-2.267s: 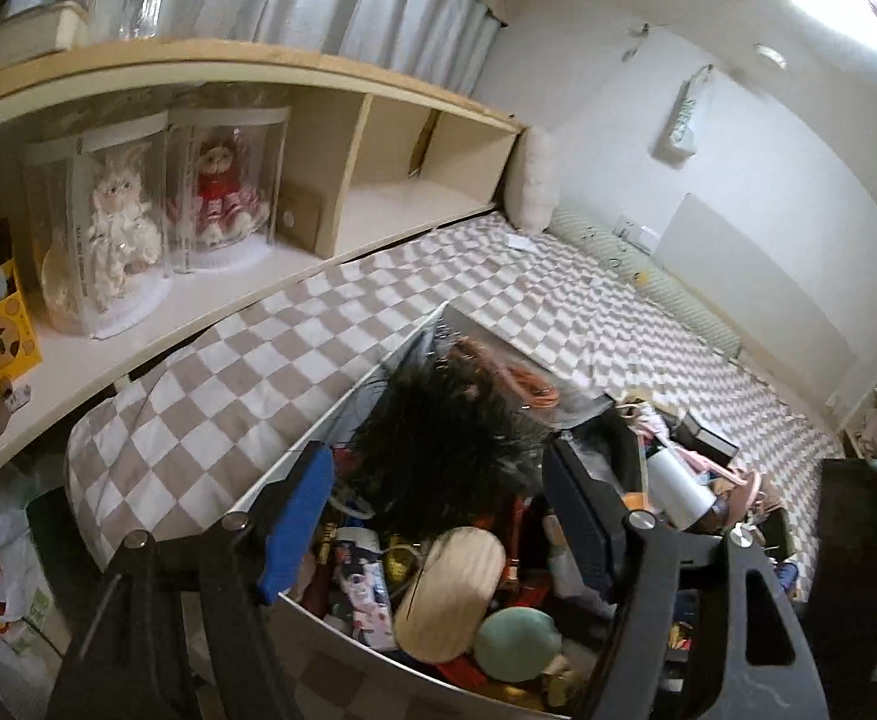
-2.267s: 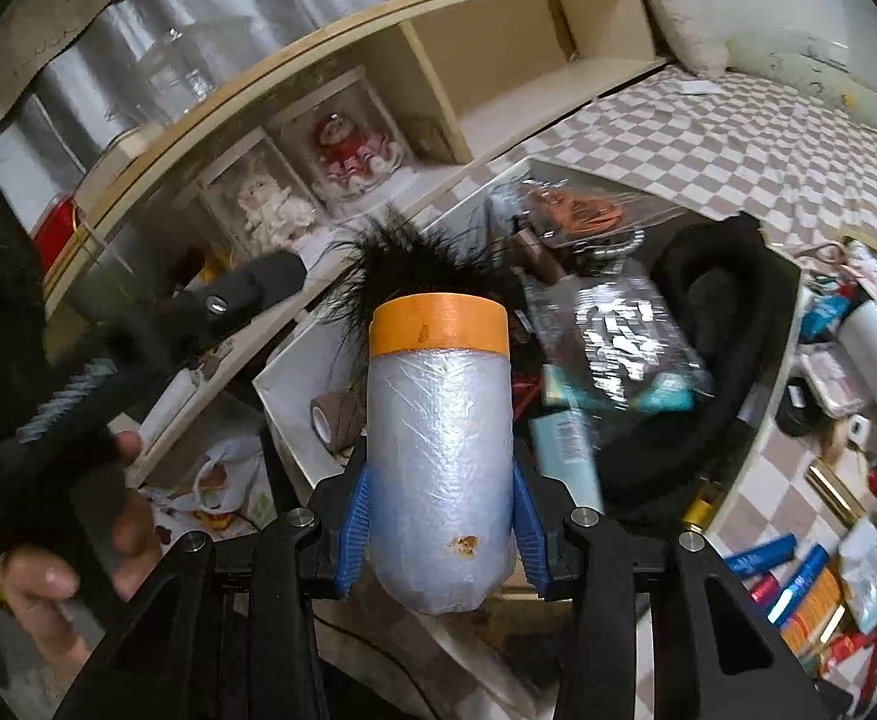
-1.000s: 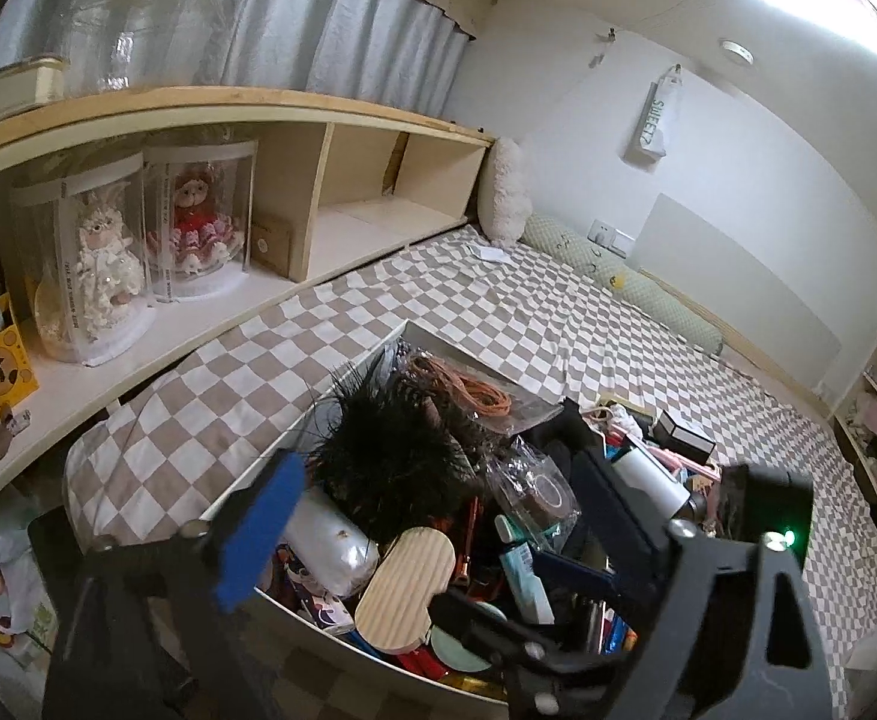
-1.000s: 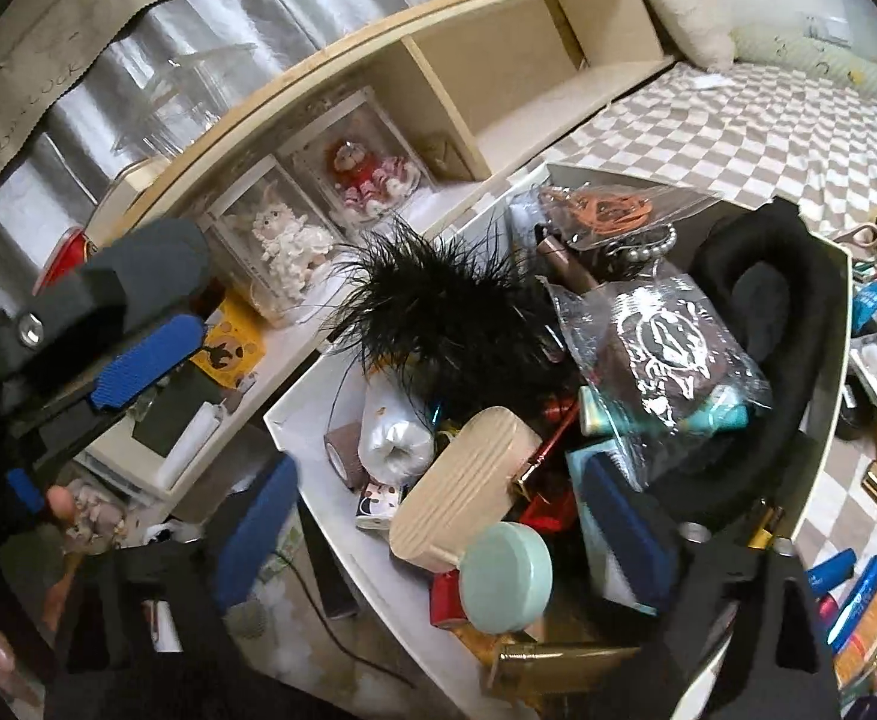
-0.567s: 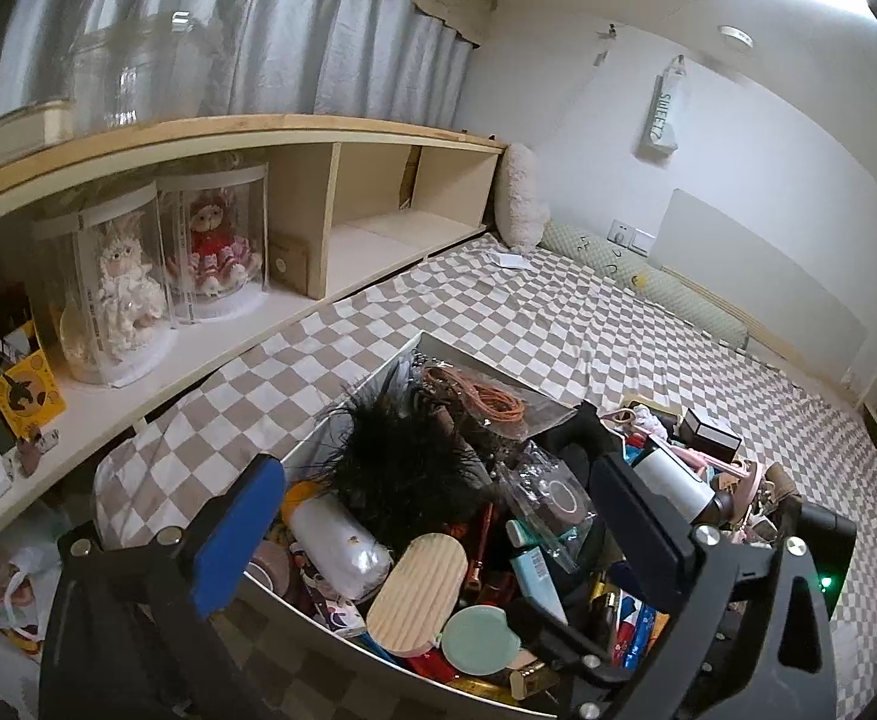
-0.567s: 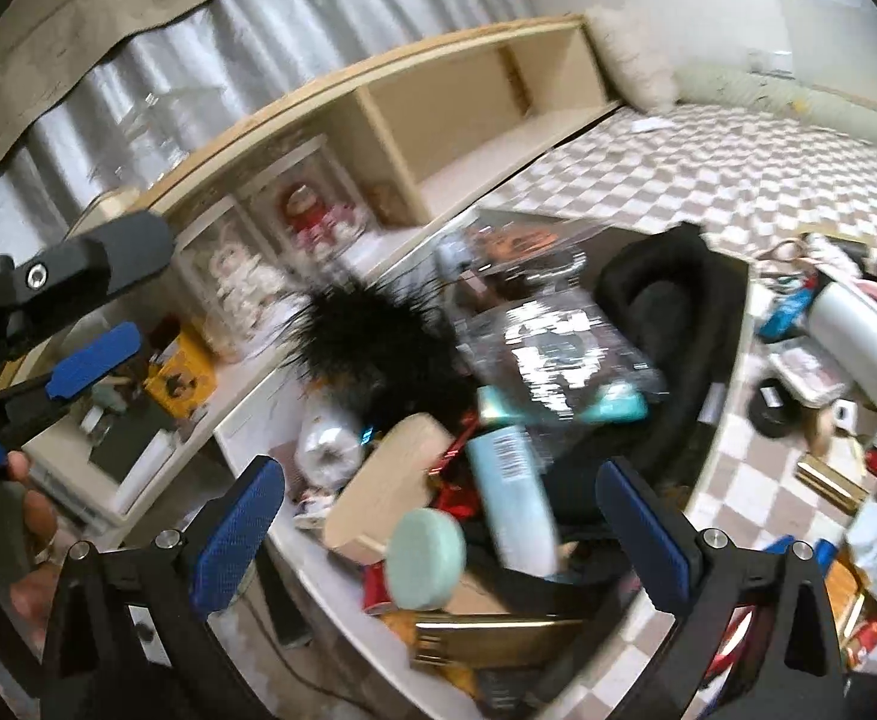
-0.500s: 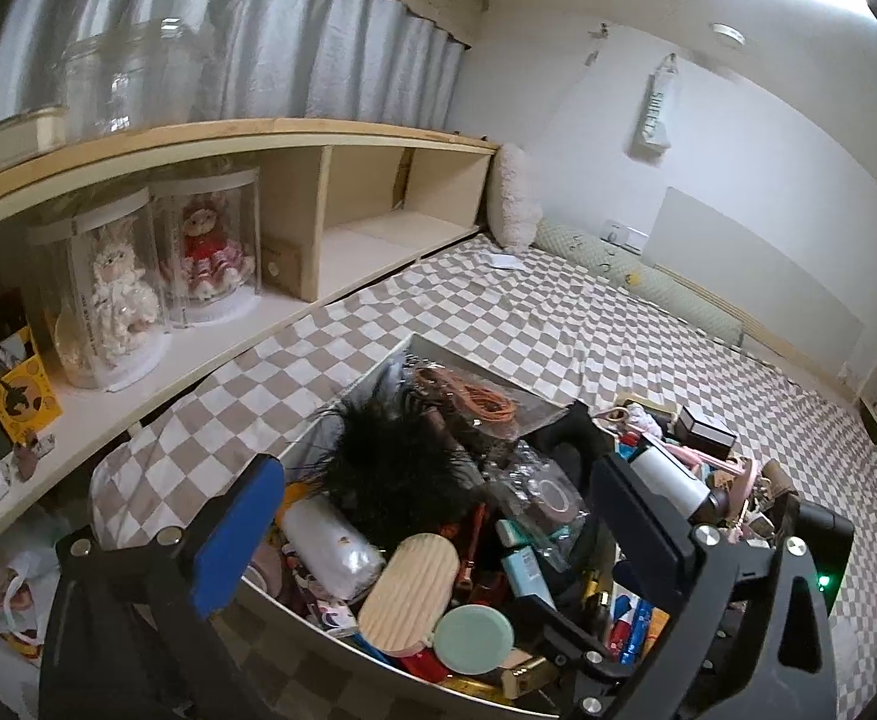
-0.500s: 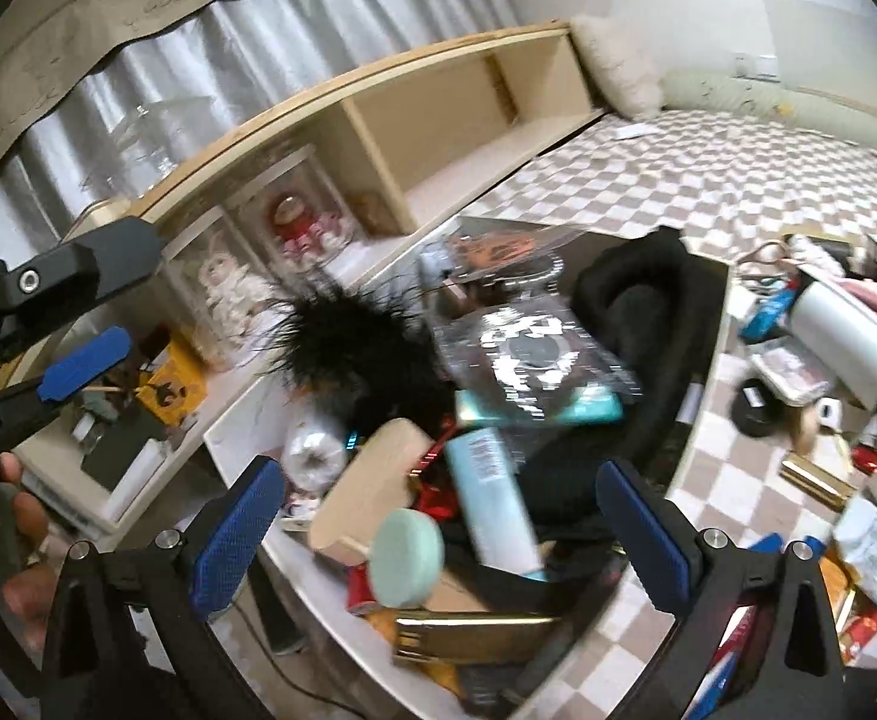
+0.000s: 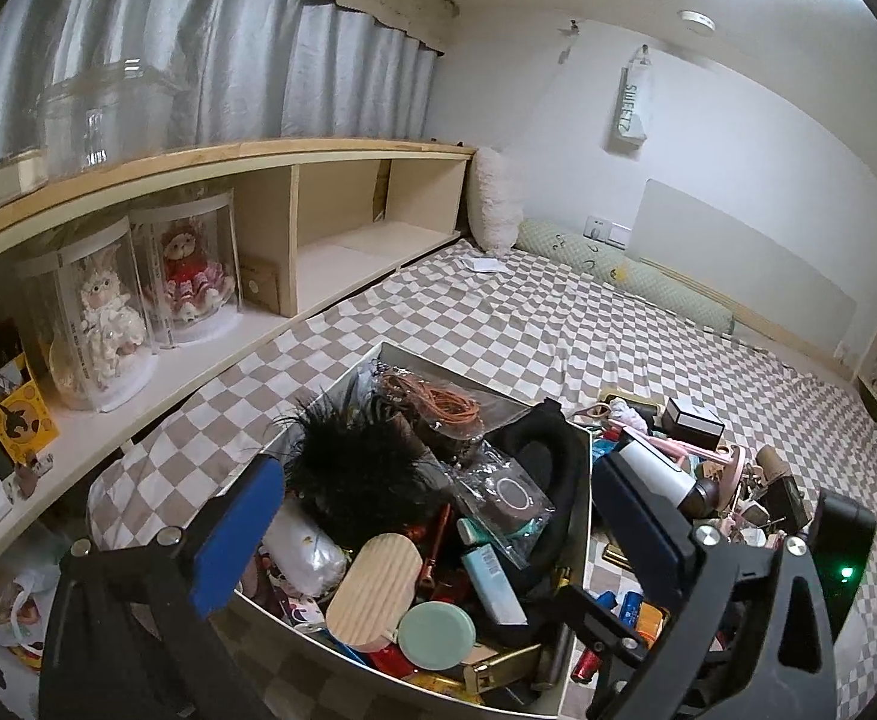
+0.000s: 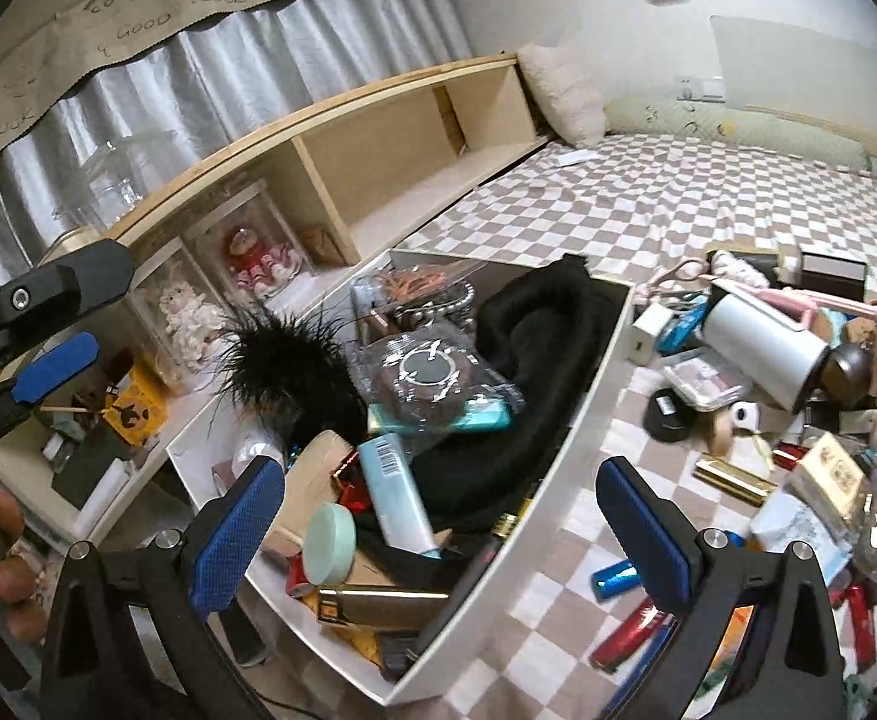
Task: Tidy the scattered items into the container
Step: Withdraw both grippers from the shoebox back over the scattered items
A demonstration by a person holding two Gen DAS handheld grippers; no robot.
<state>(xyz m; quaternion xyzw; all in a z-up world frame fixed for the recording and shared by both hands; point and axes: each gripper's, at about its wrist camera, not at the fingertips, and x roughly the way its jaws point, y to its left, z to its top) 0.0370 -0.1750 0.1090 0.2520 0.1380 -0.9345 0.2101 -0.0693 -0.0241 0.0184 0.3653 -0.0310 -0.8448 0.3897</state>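
Both claws hang empty, right gripper (image 10: 438,516) and left gripper (image 9: 438,516) spread wide. Next up, I reckon: the white cylindrical bottle with a dark cap (image 10: 768,354), lying beside the white rectangular box (image 10: 588,396). Looks rigid, smooth, maybe slippery; grab mid-body.

Both views are fisheye, each looking forward and downward along its own gripper's two fingers. The left wrist view sits close above the near end of the white container (image 9: 576,564), facing along the checkered bed (image 9: 558,324) toward the far wall. The right wrist view stands just right of it, angled toward the wooden shelf (image 10: 378,138). Both share the container, shelf and bed.
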